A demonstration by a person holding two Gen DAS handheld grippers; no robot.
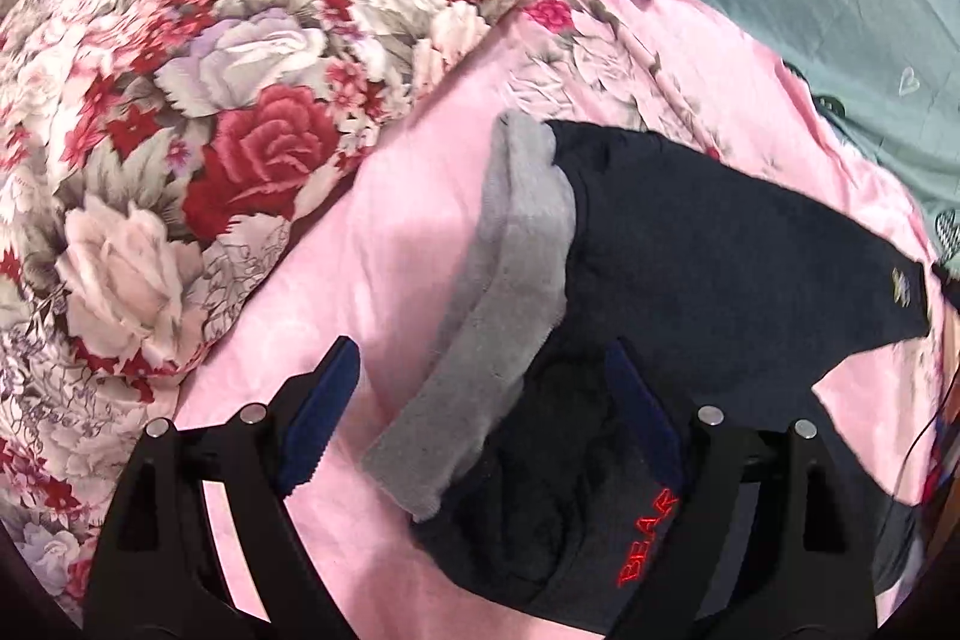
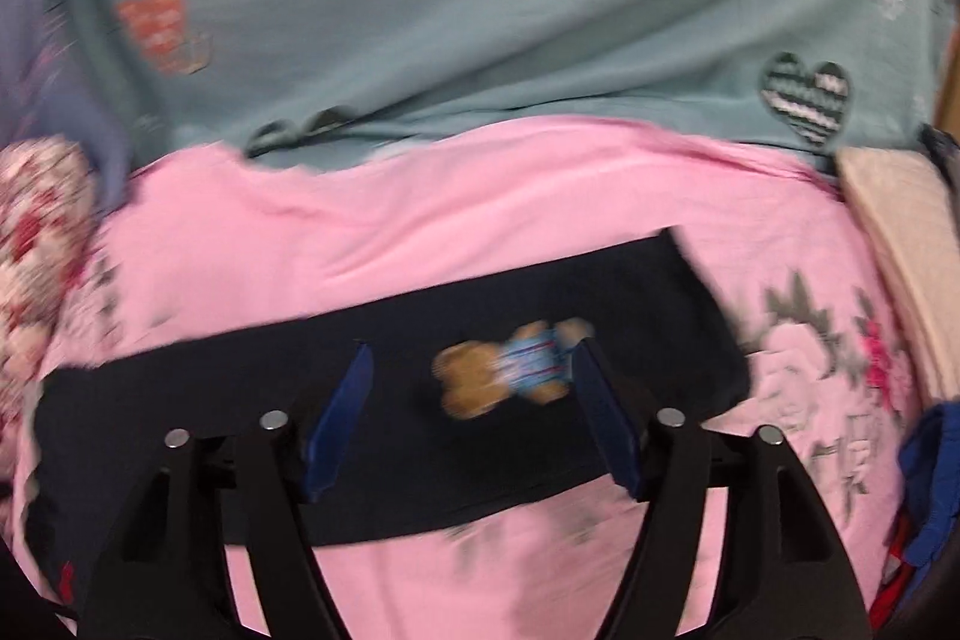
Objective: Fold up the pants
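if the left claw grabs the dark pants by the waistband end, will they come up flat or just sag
Probably sag. The dark pants lie soft and rumpled on the pink sheet, with the grey lining flopped outward, so they look limp. That fleecy lining suggests some weight. The sheet looks smooth, so the trailing leg may slide. The left claw is open.

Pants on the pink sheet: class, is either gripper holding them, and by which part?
Neither. The left gripper and right gripper both have jaws spread open above the dark pants.
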